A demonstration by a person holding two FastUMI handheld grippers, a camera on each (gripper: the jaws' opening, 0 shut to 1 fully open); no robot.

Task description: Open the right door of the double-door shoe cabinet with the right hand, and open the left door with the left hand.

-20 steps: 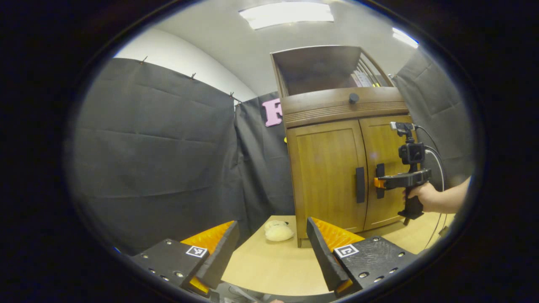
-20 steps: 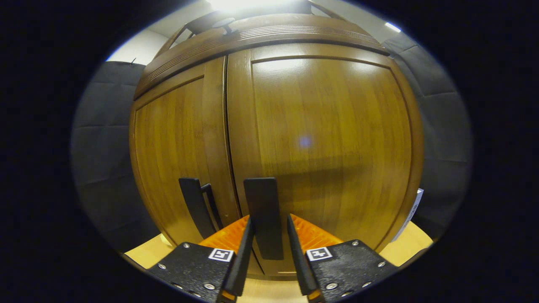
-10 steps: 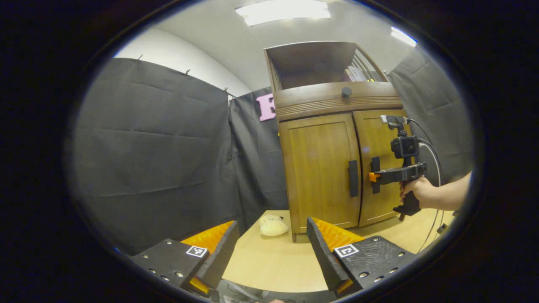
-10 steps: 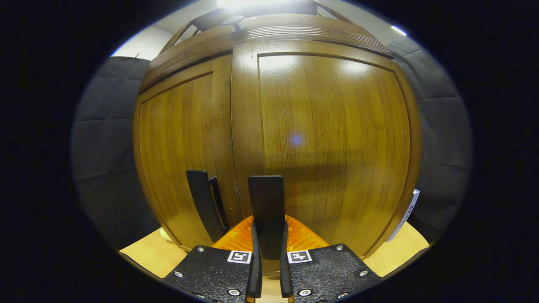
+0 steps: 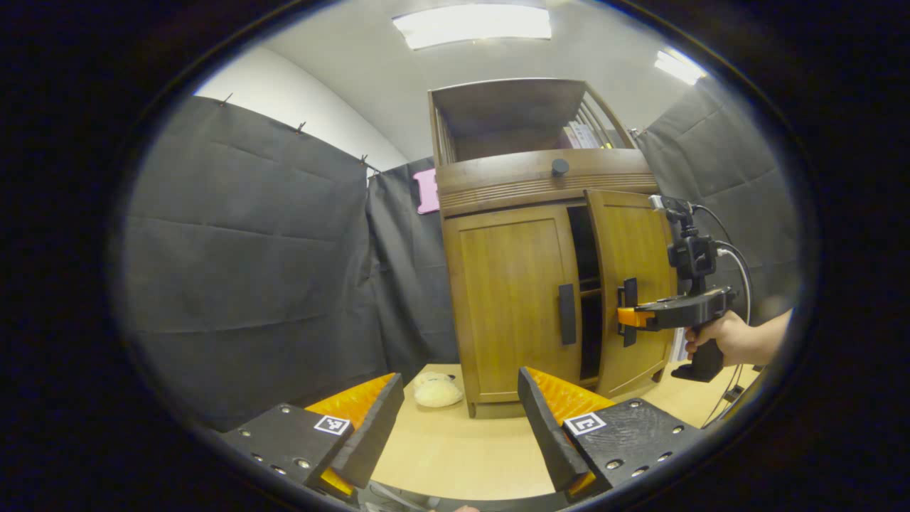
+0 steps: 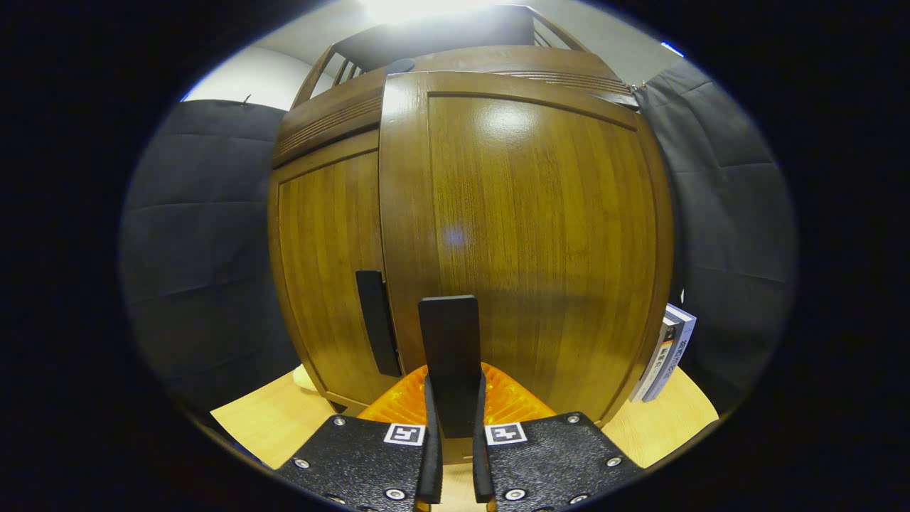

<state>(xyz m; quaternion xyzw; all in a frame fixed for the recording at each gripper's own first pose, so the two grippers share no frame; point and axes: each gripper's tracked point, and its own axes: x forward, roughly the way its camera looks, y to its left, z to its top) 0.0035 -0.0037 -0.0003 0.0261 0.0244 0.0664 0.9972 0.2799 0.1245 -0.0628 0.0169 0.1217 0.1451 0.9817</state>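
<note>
Shoe cabinet [image 5: 522, 284] upright on the table [image 5: 455, 448], backed by booth cloth. Right door [image 5: 629, 284] swung out from the cabinet front, a gap between it and the shut left door [image 5: 508, 306]. Right gripper [image 5: 625, 316] clamped on the right door's handle [image 6: 449, 363], a hand [image 5: 718, 338] behind it. Left door's handle [image 5: 566, 314] just left of the gap. Soft toy [image 5: 435, 391] on the table, left of the cabinet foot. Left gripper [image 5: 458, 423] low in front, well apart from the cabinet, fingers spread. Books [image 6: 668, 352] right of the cabinet.
</note>
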